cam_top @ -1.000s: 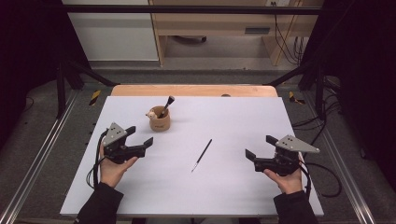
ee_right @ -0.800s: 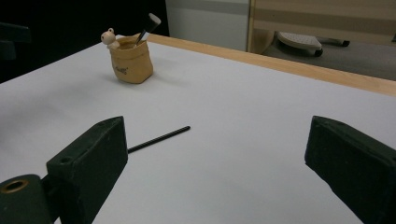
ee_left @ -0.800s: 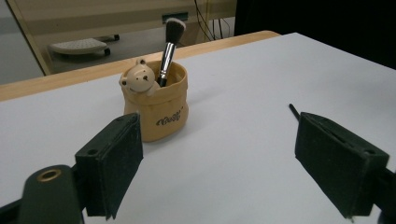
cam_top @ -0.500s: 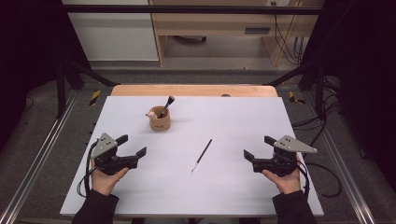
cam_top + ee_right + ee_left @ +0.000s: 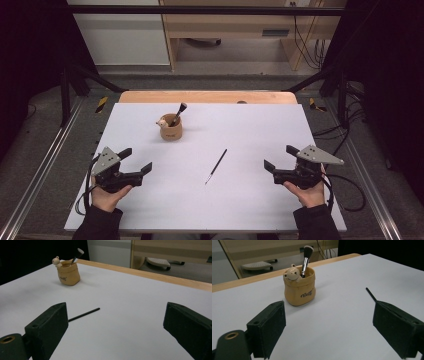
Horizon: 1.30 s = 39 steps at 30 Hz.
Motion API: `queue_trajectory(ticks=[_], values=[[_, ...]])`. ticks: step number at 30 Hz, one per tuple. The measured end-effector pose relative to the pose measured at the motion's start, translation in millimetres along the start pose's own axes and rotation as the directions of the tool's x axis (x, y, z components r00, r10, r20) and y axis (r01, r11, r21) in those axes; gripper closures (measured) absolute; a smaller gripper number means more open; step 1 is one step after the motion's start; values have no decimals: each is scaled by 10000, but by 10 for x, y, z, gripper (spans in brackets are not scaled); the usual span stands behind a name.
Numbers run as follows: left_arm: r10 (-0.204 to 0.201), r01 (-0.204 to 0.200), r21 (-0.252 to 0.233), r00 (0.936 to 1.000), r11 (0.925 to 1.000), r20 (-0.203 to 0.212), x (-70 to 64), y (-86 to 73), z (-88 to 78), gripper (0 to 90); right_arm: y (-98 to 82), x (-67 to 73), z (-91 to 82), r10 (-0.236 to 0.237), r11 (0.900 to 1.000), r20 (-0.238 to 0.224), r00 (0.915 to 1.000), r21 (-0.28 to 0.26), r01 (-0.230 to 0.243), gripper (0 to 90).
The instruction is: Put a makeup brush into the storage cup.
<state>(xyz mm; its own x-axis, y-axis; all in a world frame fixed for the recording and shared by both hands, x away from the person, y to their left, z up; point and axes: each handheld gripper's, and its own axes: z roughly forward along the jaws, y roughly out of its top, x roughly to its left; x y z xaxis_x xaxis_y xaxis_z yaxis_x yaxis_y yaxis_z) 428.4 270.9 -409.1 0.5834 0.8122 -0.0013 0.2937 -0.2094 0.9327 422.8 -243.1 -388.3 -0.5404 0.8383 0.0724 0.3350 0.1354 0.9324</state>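
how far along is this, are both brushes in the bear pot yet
One is: the makeup brush stands in the bear pot. Nothing is in hand; the left gripper, whose jaws have just been opening, and the right gripper are both open and hold nothing. Left to do: the thin black brush lies flat on the table, likely next for the pot.

Left gripper [image 5: 135,161] and right gripper [image 5: 279,157] fingers spread wide, holding nothing.
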Motion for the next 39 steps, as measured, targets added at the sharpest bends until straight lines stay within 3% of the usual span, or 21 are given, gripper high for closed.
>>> queue_trajectory(ticks=[17, 28, 39], values=[[-192, 192, -10, 9998, 9998, -58, -24, -41, -28, 104, -34, -29, 24, 89, 9999, 60, 9999, 113, -90, 61], [-326, 325, -77, 9994, 9994, -104, -64, -35, -5, 104, -43, 58, 117, 85, 9993, -18, 10000, 369, -85, 66], [-186, 185, -135, 9998, 9997, -54, -69, -8, -4, 107, 22, 181, 221, -112, 9989, -188, 9998, 453, 121, 66]])
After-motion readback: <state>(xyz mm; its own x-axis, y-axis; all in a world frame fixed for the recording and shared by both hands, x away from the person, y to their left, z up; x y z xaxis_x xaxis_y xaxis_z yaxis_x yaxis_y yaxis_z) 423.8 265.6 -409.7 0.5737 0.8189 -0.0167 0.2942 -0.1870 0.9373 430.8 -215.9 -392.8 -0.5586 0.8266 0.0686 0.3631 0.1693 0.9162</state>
